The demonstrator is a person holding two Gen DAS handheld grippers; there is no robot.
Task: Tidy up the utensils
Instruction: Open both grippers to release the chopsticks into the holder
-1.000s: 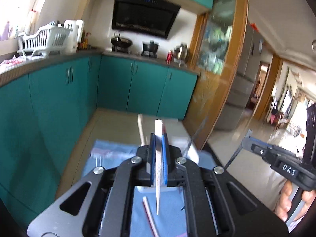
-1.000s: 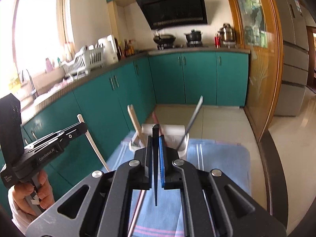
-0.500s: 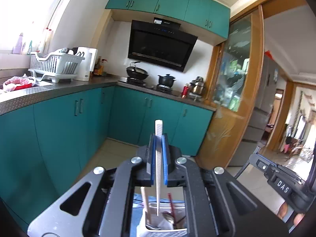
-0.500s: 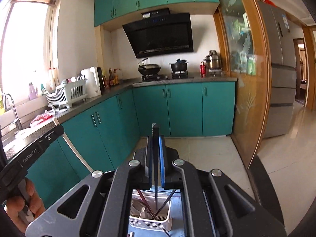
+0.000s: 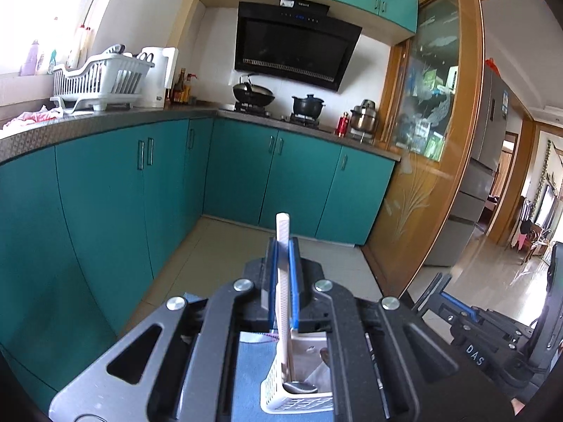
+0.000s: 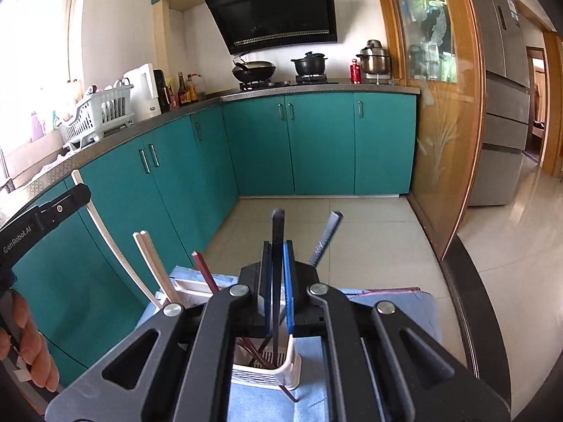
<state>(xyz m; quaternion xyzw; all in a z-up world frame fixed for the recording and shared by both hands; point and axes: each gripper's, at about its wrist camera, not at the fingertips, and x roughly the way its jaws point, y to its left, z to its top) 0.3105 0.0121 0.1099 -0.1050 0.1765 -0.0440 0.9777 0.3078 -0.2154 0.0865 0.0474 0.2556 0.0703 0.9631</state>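
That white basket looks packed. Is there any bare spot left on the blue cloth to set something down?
In the right wrist view, the blue cloth lies bare in front of the basket and right of it, toward the cloth's pink-striped far edge. The basket itself is crowded with chopsticks leaning out at angles. The gripper bodies hide the rest.

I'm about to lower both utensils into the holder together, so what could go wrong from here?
The white utensil holder already has several sticks leaning across it, so the black utensil in the right tongs may jam. The white utensil in the left tongs descends alongside; the two might collide. The light holder might tip.
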